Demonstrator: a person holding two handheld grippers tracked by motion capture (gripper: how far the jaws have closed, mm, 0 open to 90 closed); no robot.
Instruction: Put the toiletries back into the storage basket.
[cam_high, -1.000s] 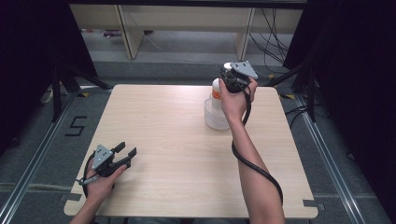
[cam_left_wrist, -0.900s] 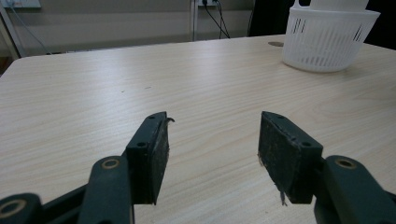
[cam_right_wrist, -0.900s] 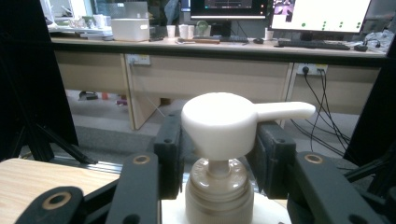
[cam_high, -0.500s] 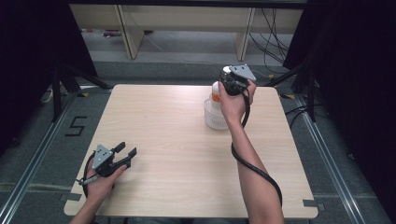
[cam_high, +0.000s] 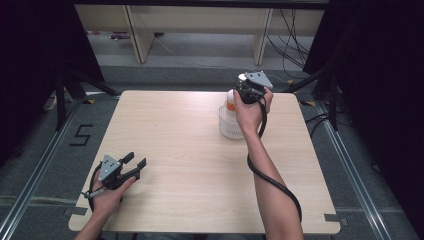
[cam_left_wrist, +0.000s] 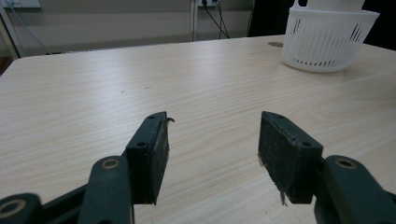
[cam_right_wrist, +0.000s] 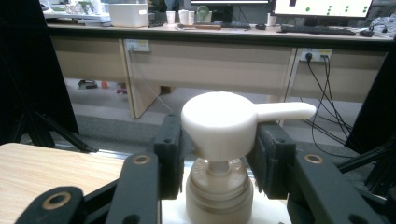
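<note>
Right hand-held gripper (cam_right_wrist: 217, 161) clamps pump head (cam_right_wrist: 219, 123); pale wood table (cam_high: 175, 130).

White slotted basket (cam_left_wrist: 329, 39); white pump head (cam_right_wrist: 223, 122); black fingers (cam_left_wrist: 150, 154).

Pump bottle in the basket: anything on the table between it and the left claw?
Nothing visible. The left claw sits open at the table's near-left corner; bare wood runs from it to the white basket holding the pump bottle, whose pump head sits between the right claw's jaws.
</note>
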